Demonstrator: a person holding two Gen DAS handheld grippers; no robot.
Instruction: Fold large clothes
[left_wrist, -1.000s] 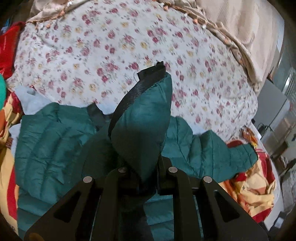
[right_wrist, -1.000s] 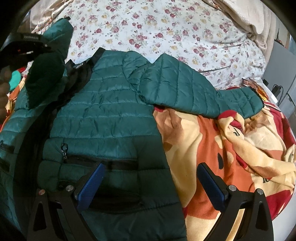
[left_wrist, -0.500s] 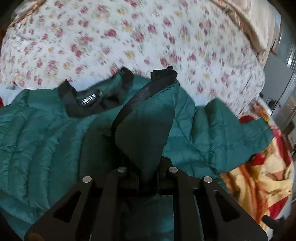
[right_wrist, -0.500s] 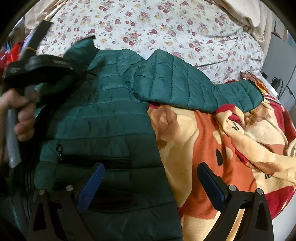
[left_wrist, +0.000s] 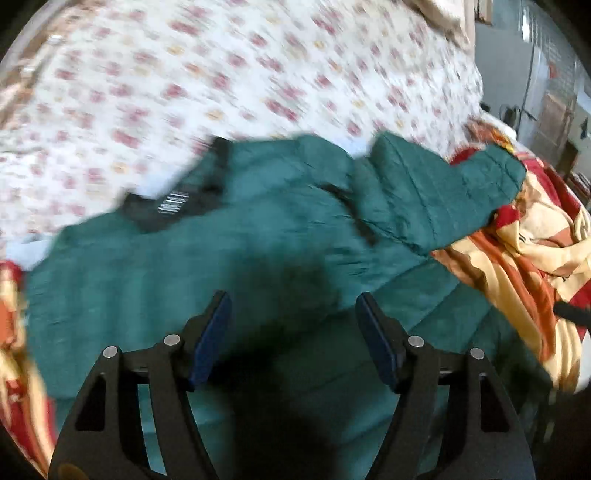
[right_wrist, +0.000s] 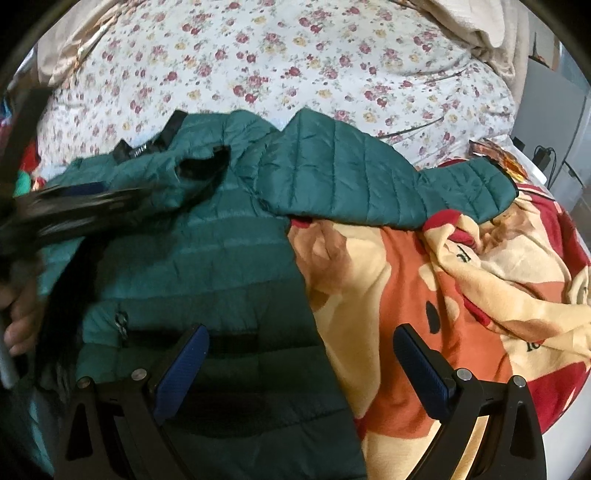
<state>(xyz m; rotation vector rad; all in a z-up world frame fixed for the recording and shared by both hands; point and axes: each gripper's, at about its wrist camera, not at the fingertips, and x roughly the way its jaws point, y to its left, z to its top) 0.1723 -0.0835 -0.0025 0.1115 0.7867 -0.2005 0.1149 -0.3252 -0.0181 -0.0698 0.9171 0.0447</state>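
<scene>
My left claw (left_wrist: 291, 332) has just been opening, jaws apart with nothing between them, above the green jacket (right_wrist: 229, 251). My right claw (right_wrist: 299, 365) gapes empty over the jacket's hem. The jacket lies on the bed, between the floral sheet (right_wrist: 295, 55) and the orange blanket (right_wrist: 424, 295).

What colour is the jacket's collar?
Black, against the dark green quilted jacket; the collar shows best in the right wrist view.

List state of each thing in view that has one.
green jacket: flat on the bed, left sleeve folded across the chest
right sleeve: spread out sideways
pocket zip: closed
left tongs: open, just opened, nothing between them
right tongs: open, empty
</scene>
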